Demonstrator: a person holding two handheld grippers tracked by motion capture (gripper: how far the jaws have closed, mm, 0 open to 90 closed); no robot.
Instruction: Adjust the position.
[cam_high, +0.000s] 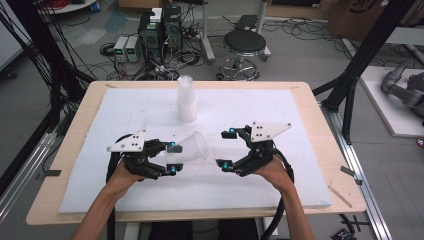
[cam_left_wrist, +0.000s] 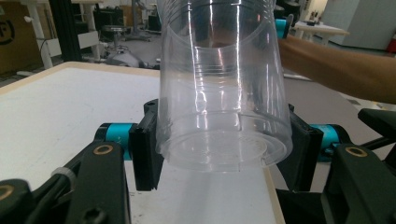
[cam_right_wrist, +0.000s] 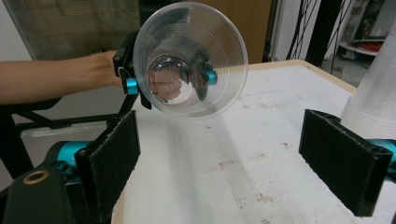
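Clear plastic cup (cam_high: 192, 146) lies tilted on its side above the white foam mat (cam_high: 280, 107), its base clamped between the jaws of the left gripper (cam_high: 172, 156) and its open mouth turned toward the right gripper (cam_high: 226, 148). Right gripper jaws stand wide apart, holding nothing. Stack of cups (cam_high: 186, 99) stands upright farther back on the mat.

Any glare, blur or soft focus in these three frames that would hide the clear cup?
High view: soft and low in detail, the clear cup faint against the white mat. Left gripper view: bright vertical glare streaks on the cup wall, background blurred. Right gripper view: cup mouth sharp, stack of cups washed out at the right edge.
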